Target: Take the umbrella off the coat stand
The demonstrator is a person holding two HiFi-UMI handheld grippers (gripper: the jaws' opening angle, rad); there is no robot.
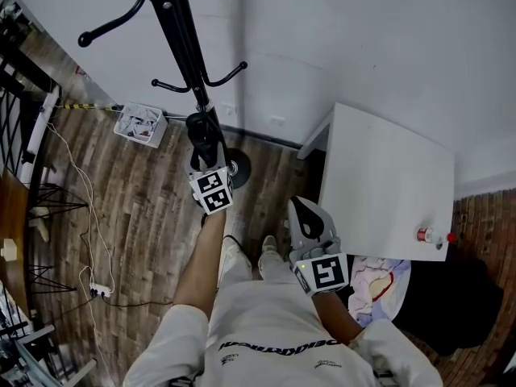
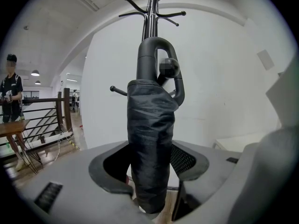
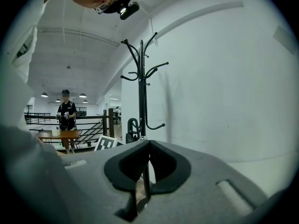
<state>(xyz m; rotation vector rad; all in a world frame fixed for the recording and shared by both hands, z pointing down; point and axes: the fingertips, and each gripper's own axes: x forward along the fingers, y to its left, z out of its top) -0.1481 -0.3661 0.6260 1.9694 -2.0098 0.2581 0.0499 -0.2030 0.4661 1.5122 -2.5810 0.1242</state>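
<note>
white shirt (image 1: 266, 341) of the wearer fills the bottom of the head view, both forearms reaching out from it.

left gripper (image 2: 149, 168): jaws stand wide, with the umbrella (image 2: 149, 134) upright between them. both pads lie against its black sleeve, so it is pinched at about mid-length. umbrella's lower end is cut off behind the gripper body in the left gripper view. its loop handle (image 2: 156, 55) sits up beside the pole of the coat stand (image 2: 152, 13). a ball-tipped peg (image 2: 169, 68) shows inside the loop, partly blurred; cannot tell whether the loop bears on it.

head view: umbrella mostly hidden behind the left gripper and the pole, only a dark stub visible. top of the stand is cut by the frame edge, its round base partly covered by the left gripper.

right gripper (image 3: 147, 146): jaws pressed together, only a thin slit between them, nothing in it. it is held near the wearer's body, well apart from the stand, beside the corner of a white worktop (image 1: 387, 176).

small red item (image 1: 425, 235) at the worktop's edge, too small to identify. basket (image 1: 141, 124) of white scraps on the wood floor (image 1: 145, 216) left of the stand. second person (image 3: 65, 112) stands far back at a wooden table (image 3: 58, 134), small in the right gripper view.
</note>
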